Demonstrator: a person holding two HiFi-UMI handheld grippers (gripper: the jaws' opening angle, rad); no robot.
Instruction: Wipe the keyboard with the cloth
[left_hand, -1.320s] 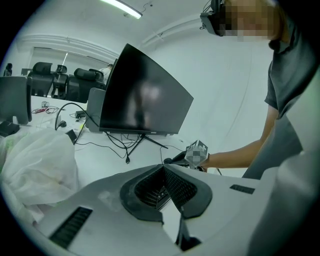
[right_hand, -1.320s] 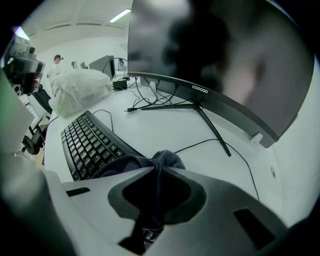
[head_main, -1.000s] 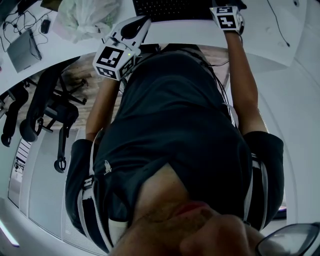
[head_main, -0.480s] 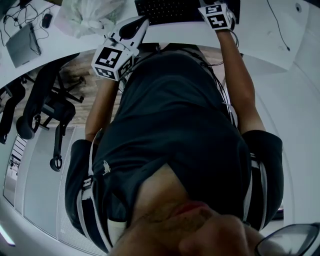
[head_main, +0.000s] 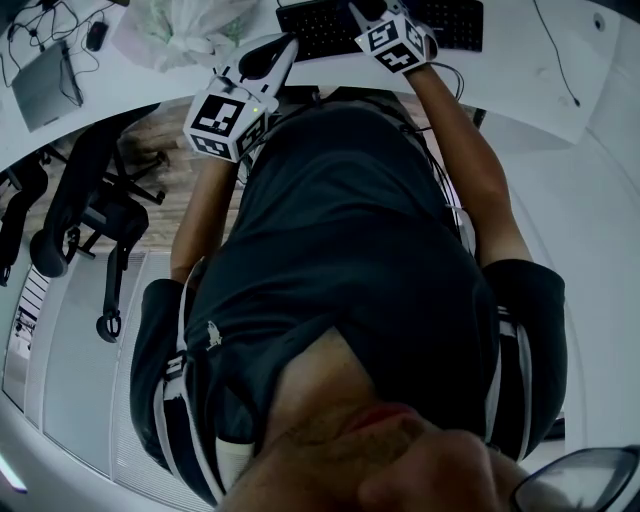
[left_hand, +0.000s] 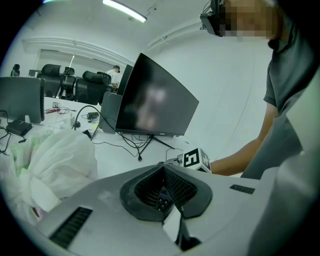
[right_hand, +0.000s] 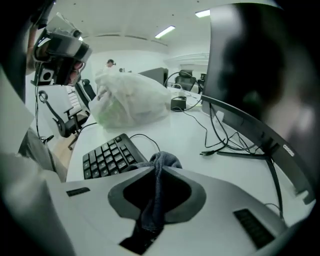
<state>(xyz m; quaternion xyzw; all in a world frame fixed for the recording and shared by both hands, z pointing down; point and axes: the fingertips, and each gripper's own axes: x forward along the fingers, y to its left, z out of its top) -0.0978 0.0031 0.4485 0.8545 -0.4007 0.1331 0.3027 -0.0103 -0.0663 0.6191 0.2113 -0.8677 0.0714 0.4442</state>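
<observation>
Grey cloth (right_hand: 154, 190) before half-hidden black keyboard (right_hand: 107, 156)

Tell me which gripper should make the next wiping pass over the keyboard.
Right. The right gripper already has its jaws closed on the cloth, over the keyboard. The left gripper holds nothing.

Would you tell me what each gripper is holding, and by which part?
The right gripper pinches the grey cloth by a bunched fold between its jaws; the left gripper holds nothing.
</observation>
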